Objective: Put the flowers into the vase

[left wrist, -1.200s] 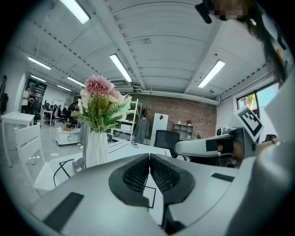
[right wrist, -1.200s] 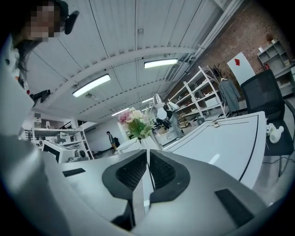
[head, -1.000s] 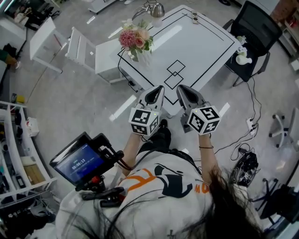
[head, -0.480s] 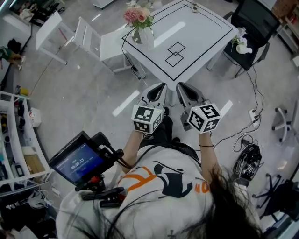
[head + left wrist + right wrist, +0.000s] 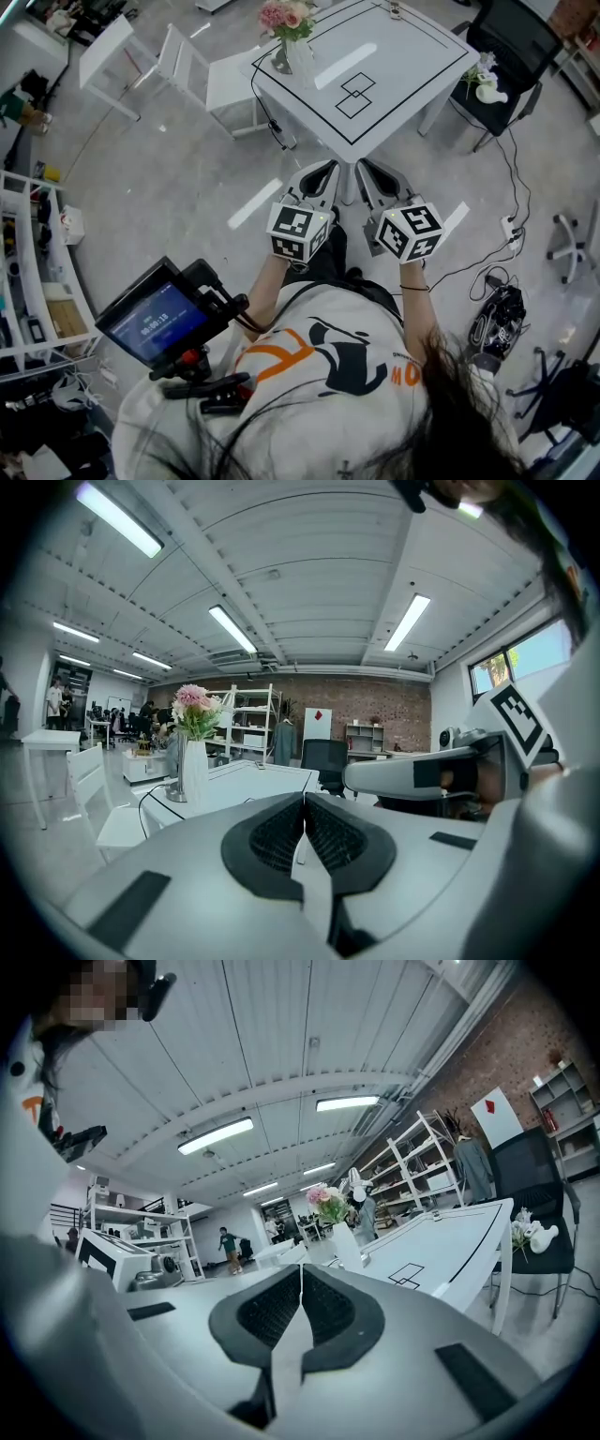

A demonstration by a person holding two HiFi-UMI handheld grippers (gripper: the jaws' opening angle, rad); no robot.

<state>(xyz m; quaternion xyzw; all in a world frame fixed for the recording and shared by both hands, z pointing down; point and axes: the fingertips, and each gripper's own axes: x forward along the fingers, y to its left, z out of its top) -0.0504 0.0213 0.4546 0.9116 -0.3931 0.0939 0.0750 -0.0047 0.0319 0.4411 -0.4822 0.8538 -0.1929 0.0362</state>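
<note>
A bunch of pink flowers (image 5: 286, 15) stands in a white vase (image 5: 300, 58) at the far left corner of the white table (image 5: 394, 66), which has black lines marked on it. Both grippers hang over the floor, short of the table's near corner. My left gripper (image 5: 326, 167) is shut and empty. My right gripper (image 5: 364, 167) is beside it, its jaws closing the last bit with nothing between them. In the left gripper view the flowers (image 5: 194, 705) and vase (image 5: 195, 772) are far off beyond the shut jaws. The right gripper view shows the flowers (image 5: 328, 1202) likewise distant.
White chairs (image 5: 187, 70) stand left of the table. A black chair (image 5: 511, 42) at the right holds a small white ornament (image 5: 484, 86). Cables and a bag (image 5: 495, 323) lie on the floor at the right. Shelves (image 5: 28, 272) line the left side. A screen rig (image 5: 159, 323) hangs near my body.
The table and vase have slid up and away in the head view as the person backed off. Both grippers stay side by side, shut and empty.
</note>
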